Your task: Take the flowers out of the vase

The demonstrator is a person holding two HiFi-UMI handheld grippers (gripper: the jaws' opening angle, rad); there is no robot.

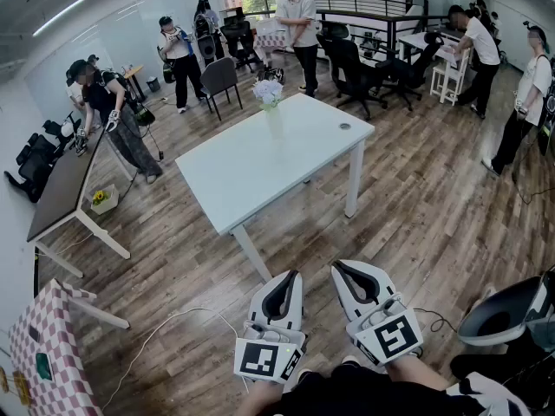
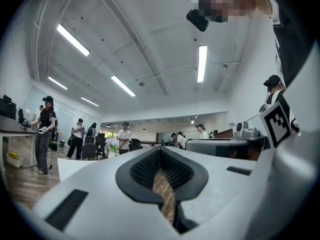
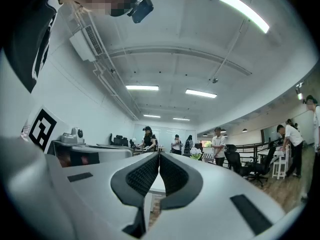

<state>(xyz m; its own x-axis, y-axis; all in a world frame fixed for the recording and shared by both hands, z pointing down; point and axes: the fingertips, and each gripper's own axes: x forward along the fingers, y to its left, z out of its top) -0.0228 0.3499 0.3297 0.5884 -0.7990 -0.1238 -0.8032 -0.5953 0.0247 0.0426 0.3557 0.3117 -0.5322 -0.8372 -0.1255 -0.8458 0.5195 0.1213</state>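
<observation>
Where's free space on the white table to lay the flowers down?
The table is almost all bare: the whole near end and middle. Only the far end is taken, by the vase with flowers; a small round cap sits near the right corner.

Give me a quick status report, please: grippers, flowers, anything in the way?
Left gripper shut, empty; right gripper shut, empty. Flowers in vase, far end of table, out of reach. Nothing seen in the way.
</observation>
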